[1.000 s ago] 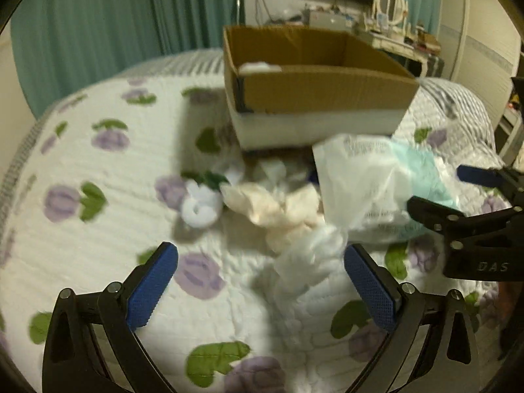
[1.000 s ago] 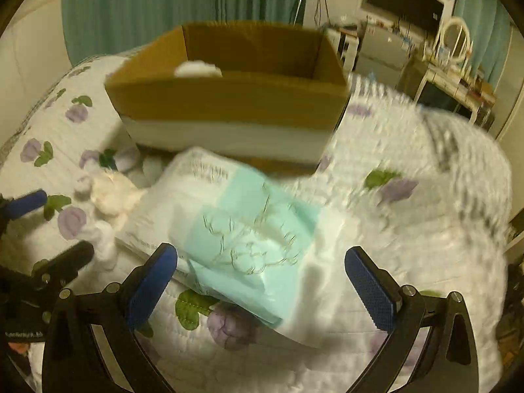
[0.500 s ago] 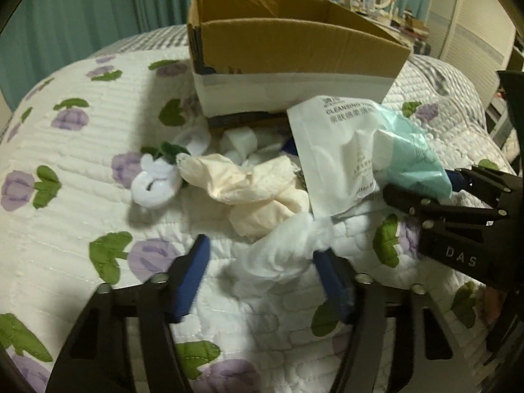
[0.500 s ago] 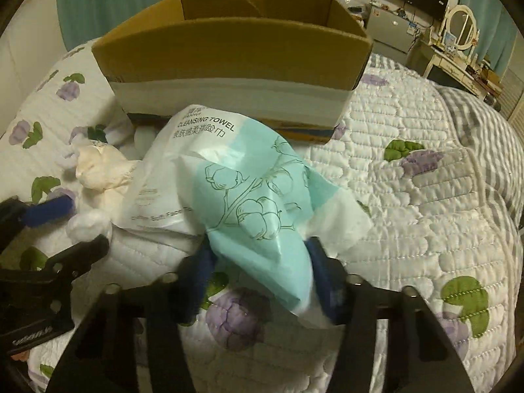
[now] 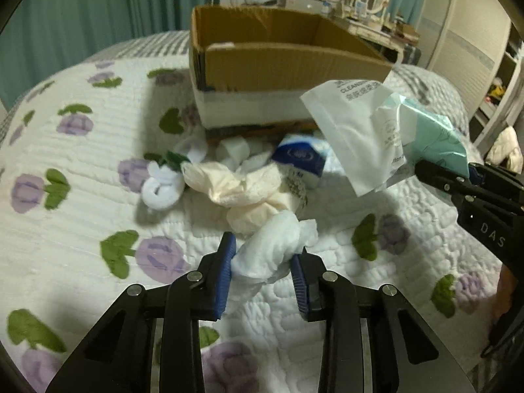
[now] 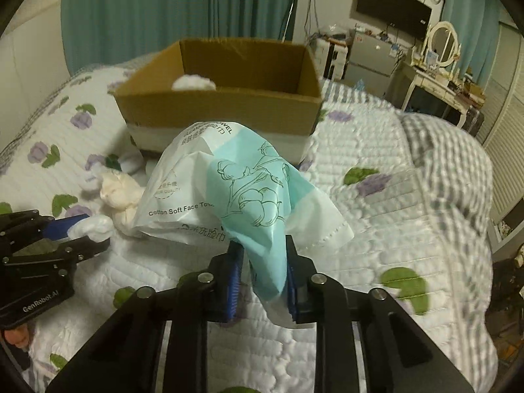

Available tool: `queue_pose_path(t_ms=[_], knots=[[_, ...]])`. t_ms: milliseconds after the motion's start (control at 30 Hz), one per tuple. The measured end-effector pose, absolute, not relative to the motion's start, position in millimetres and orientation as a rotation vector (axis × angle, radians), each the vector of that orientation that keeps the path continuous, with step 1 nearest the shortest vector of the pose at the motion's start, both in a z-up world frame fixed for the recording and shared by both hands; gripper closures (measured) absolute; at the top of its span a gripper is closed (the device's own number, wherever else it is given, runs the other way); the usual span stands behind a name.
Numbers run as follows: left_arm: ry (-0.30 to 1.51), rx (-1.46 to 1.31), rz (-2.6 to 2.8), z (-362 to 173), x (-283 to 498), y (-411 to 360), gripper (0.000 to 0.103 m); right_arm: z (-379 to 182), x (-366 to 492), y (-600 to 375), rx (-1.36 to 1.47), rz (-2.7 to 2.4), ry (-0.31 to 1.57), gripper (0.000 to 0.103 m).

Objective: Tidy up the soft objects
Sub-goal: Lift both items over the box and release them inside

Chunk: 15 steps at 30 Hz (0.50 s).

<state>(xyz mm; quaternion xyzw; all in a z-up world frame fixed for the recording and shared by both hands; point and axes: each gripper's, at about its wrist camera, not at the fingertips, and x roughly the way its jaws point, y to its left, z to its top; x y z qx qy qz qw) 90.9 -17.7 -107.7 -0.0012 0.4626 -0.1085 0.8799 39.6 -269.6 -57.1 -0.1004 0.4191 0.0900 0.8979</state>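
My left fingers (image 5: 263,273) just clenched on white tissue wad (image 5: 271,250) | right fingers (image 6: 263,273) just clenched on face-towel pack (image 6: 235,190) | cardboard box (image 6: 222,111) behind, on bed (image 5: 82,203)

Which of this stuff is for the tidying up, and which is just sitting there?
For the tidying:
left tool, shut on a white cloth
right tool, shut on the towel pack
cream cloth
white sock
blue pack
box

Just sitting there:
quilt
curtain
TV
mirror
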Motion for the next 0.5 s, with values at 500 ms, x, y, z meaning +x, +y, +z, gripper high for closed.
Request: queue_pose_path(t_ms=[500], knots=[[0.802, 0.022, -0.222, -12, 67, -21, 0.071, 39, -4, -263, -0.237, 0.196, 0.691, 0.087]])
